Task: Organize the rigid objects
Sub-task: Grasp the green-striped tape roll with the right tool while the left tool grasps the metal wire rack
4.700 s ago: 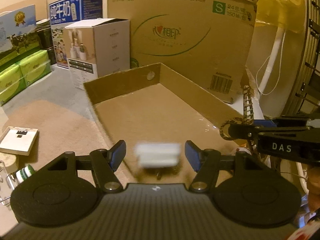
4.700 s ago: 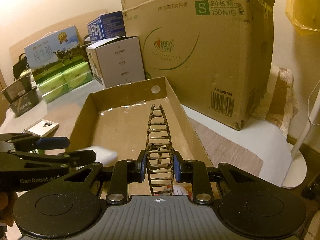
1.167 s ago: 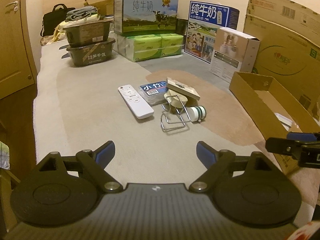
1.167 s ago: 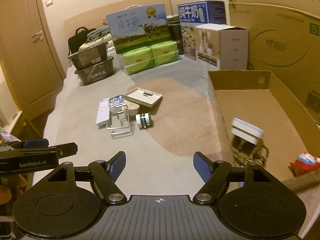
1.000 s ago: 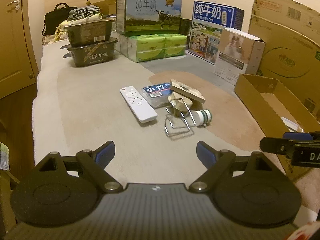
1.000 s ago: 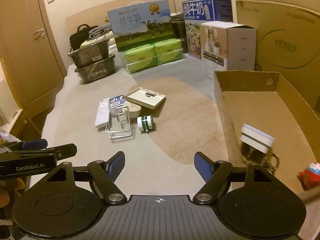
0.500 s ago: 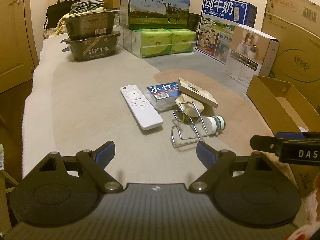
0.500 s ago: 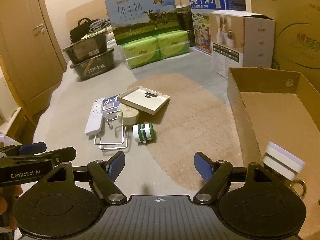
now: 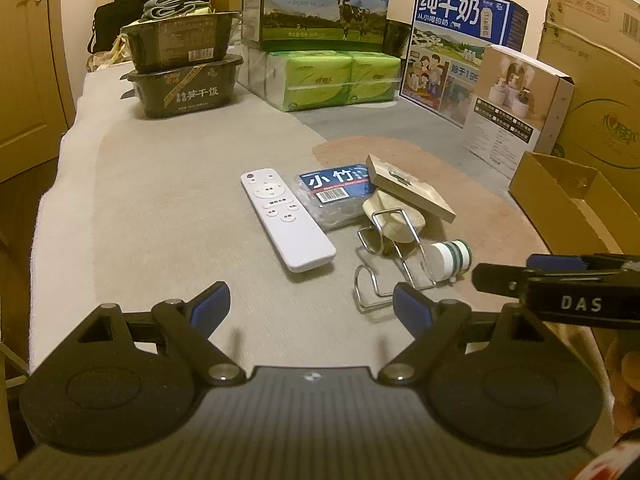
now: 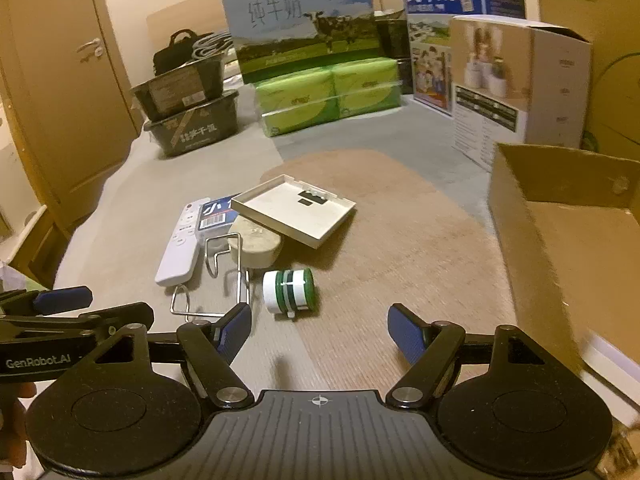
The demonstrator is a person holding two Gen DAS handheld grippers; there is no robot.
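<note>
Beige bedding (image 9: 168, 208) carries a white remote (image 9: 286, 224) at frame centre; left tongs (image 9: 311, 304) and right tongs (image 10: 320, 330) gape wide, both empty.

Milk cartons (image 9: 326, 4), green tissue packs (image 9: 334, 78) and stacked black meal tubs (image 9: 182, 62) line a carpeted floor beside a wooden door (image 10: 60, 92).

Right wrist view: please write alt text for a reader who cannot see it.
The open, empty right hand-held gripper points at a green-and-white roll on the bed cover. Behind the roll lie a wire rack, a white remote and a shallow beige tray. An open cardboard box stands at the right.
</note>
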